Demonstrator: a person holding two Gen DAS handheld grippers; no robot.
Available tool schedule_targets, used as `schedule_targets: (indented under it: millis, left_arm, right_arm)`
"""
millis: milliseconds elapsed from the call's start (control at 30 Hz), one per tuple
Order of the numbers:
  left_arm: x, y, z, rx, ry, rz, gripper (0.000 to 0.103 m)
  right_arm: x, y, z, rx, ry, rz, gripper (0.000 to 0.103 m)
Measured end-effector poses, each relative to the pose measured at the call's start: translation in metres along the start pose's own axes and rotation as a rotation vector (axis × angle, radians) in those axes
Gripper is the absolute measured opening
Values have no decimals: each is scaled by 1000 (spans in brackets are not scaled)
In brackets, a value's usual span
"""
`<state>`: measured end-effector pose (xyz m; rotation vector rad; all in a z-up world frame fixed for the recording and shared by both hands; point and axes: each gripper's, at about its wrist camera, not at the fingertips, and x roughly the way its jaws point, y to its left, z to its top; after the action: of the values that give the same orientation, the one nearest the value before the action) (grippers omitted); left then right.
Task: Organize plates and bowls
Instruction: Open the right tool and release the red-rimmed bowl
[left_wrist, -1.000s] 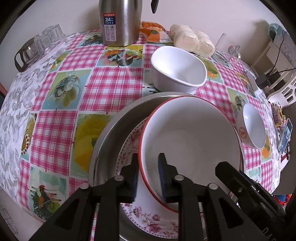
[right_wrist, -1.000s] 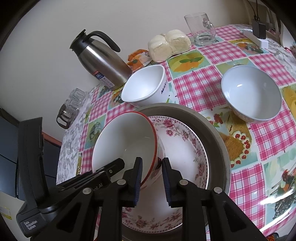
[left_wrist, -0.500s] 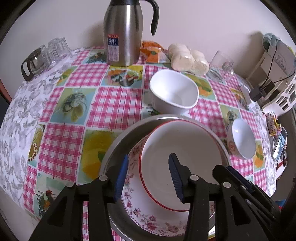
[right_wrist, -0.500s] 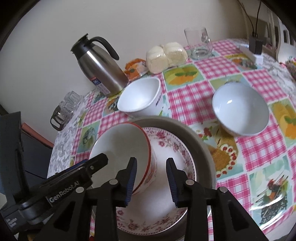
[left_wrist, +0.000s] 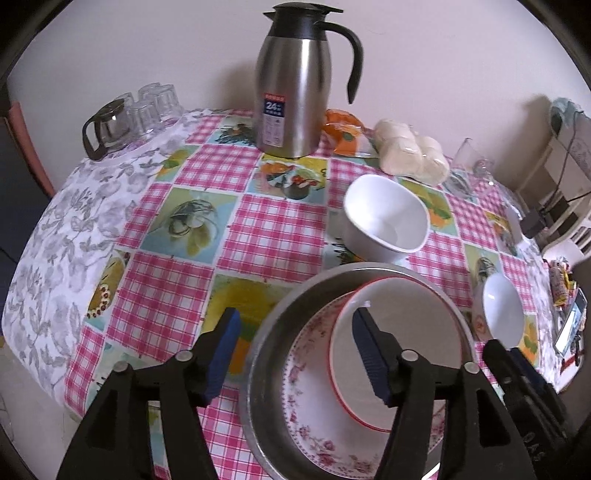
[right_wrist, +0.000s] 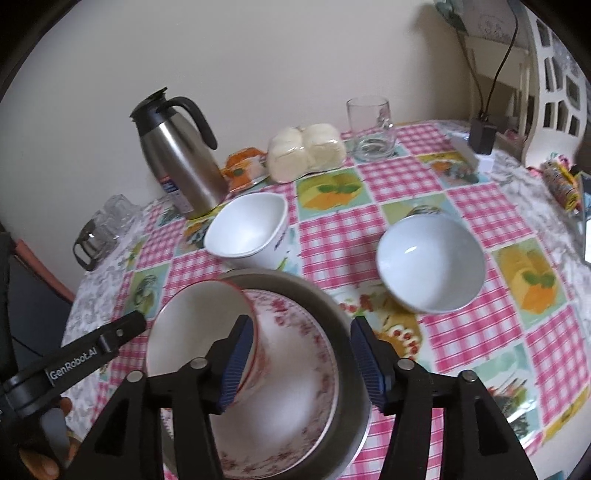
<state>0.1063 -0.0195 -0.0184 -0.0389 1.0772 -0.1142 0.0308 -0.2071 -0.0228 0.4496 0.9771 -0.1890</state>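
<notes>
Both grippers, left gripper (left_wrist: 293, 354) and right gripper (right_wrist: 301, 362), with fingers spread wide and empty. Between them the red-rimmed bowl (right_wrist: 201, 332) leans on the floral plate (right_wrist: 295, 362) inside the steel basin (right_wrist: 325, 299), near counter (right_wrist: 332, 232) edge. Likely glazed, rigid, slippery, breakable: grip its rim.

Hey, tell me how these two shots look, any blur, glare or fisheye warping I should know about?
Left wrist view: strong fisheye bend with dark corners; the steel carafe is sharp and casts a soft wall shadow; the metal basin rim is smeared. Right wrist view: same warping; the red-rimmed bowl and floral plate are blurred; a small glare spot sits in the white bowl.
</notes>
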Motion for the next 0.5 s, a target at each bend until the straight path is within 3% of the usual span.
schedule_targets:
  millis: [133,200,500]
  left_arm:
    - [3,3,-1,-11,7,22,74]
    - [3,4,-1,-13,4,43,85]
    - [7,13,0,-42,-6,99,87]
  right_arm:
    - [0,-2,1,-9,-8,-29,71]
    - [1,-2,1,-13,-3,-35,75]
    - [2,2,-1,-43,-8,-30,87]
